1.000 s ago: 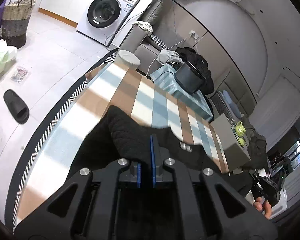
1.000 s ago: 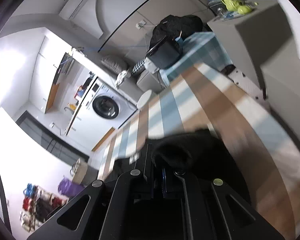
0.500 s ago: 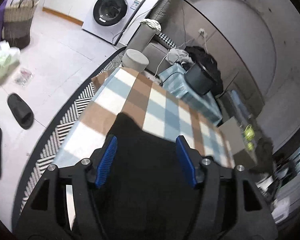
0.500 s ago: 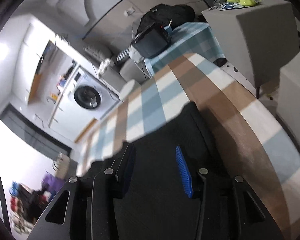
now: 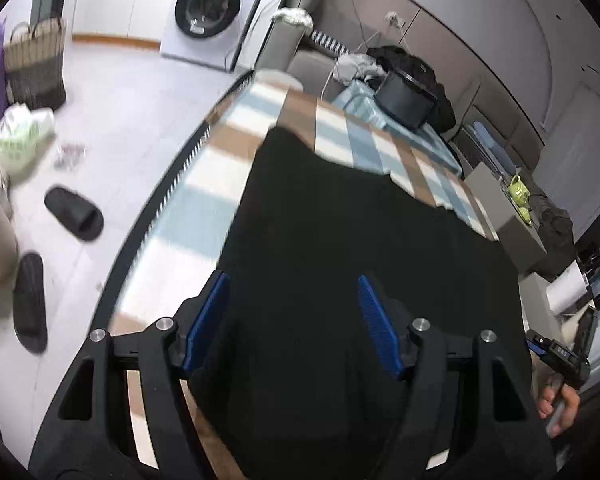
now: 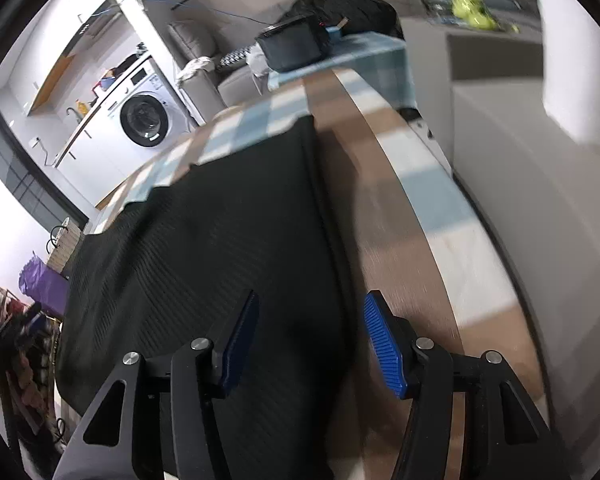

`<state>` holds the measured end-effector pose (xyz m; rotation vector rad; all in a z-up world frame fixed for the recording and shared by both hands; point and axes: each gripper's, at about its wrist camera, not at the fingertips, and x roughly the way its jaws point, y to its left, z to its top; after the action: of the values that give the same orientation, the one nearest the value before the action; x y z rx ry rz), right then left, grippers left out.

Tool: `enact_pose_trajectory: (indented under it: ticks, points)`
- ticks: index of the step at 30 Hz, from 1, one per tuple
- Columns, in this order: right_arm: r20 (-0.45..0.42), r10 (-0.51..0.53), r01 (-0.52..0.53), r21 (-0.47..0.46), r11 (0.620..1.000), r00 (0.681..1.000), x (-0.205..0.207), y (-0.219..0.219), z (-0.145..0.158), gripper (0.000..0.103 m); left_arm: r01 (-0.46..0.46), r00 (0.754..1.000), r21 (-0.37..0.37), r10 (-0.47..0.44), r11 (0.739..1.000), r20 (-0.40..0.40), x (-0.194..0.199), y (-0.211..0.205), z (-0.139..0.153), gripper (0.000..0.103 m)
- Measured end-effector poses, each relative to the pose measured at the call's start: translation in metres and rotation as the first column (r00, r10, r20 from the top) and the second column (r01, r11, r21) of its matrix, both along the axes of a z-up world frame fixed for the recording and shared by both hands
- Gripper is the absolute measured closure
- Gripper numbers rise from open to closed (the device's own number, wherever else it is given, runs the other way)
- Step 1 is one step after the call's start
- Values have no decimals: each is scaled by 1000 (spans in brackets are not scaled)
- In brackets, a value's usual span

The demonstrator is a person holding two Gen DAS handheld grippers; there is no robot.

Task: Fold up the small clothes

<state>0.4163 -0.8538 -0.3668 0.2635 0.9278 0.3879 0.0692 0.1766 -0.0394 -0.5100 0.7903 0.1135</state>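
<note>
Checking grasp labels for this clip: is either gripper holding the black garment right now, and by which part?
Nothing is held. The left gripper and right gripper have just been opening; the black garment lies between their spread jaws, unpinched, on the checked tablecloth.

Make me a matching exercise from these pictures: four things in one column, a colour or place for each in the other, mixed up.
Things:
1. garment
2. washing machine
3. slipper
4. left gripper pads

Descriptions:
A. blue
B. on the white floor
C. spread on the checked tablecloth
D. against the far wall

Pairs: 1-C, 2-D, 3-B, 4-A
</note>
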Motion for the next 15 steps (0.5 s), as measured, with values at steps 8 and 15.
enact_pose_trajectory:
  ticks: [8, 15]
  points:
    - [54, 109, -111, 43, 993, 993, -3, 19, 1, 90, 1, 998, 19, 0, 1000, -71, -15, -7, -31, 41]
    - [198, 105, -108, 5, 994, 975, -25, 11, 27, 97, -6, 997, 6, 6, 1000, -79, -13, -9, -42, 56]
